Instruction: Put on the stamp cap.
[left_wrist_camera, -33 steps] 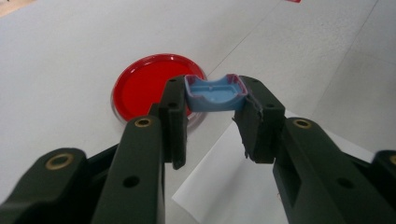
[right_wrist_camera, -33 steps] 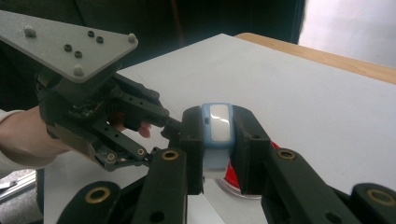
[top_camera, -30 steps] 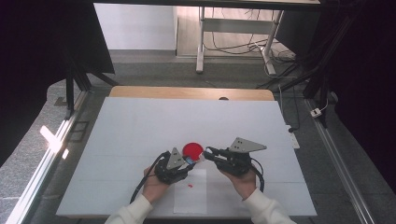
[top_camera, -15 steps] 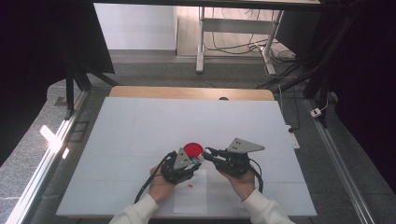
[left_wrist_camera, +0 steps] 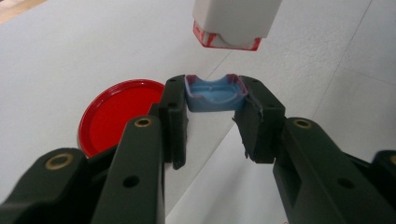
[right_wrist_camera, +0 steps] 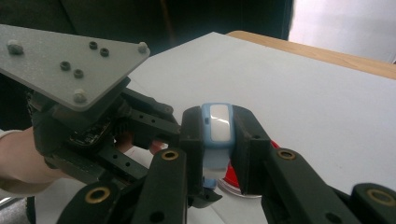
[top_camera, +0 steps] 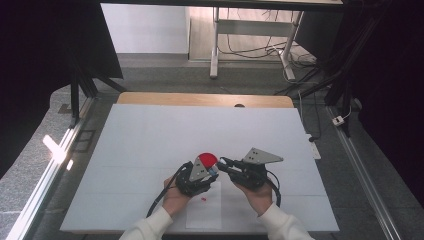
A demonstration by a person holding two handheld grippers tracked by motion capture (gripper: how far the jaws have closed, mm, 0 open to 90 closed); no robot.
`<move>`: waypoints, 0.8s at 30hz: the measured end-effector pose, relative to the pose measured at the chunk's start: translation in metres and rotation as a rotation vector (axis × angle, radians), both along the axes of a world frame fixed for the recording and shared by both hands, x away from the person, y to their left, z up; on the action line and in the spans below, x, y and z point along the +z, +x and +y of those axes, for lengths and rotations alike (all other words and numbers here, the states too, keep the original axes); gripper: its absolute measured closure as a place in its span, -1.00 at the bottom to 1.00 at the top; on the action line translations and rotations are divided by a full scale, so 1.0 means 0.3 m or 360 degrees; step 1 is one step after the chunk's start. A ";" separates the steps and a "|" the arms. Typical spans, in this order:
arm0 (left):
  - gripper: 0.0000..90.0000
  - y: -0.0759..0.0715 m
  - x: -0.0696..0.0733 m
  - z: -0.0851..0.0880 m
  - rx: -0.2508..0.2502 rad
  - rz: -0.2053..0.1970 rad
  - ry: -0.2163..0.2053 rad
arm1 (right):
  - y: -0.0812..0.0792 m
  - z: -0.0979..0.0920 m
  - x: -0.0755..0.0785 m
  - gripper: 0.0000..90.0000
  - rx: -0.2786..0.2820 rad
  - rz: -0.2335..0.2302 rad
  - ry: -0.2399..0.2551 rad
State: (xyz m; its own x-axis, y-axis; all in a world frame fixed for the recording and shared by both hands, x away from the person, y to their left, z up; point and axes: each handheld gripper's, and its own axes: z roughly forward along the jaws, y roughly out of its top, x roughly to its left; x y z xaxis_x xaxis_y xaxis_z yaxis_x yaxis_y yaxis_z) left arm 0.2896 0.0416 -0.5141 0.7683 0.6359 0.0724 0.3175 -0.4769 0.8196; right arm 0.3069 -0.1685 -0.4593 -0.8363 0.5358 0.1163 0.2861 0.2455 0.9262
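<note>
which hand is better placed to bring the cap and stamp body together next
Probably the right. Its tongs grip the white and blue stamp body, which hangs just above the blue cap clamped in the left tongs near the red lid. A short lowering would likely seat it.

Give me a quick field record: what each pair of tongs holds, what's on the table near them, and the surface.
left tongs: shut on small blue plastic cap, hollow side up
right tongs: shut on white stamp with blue casing
stamp's inked end: red-edged, above the cap
nearby: round red plastic lid lying flat
surface: white table
</note>
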 end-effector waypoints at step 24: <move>0.43 0.000 0.006 -0.010 0.0009 -0.0038 -0.0004 | -0.008 0.024 -0.011 0.68 -0.0111 0.0095 0.0007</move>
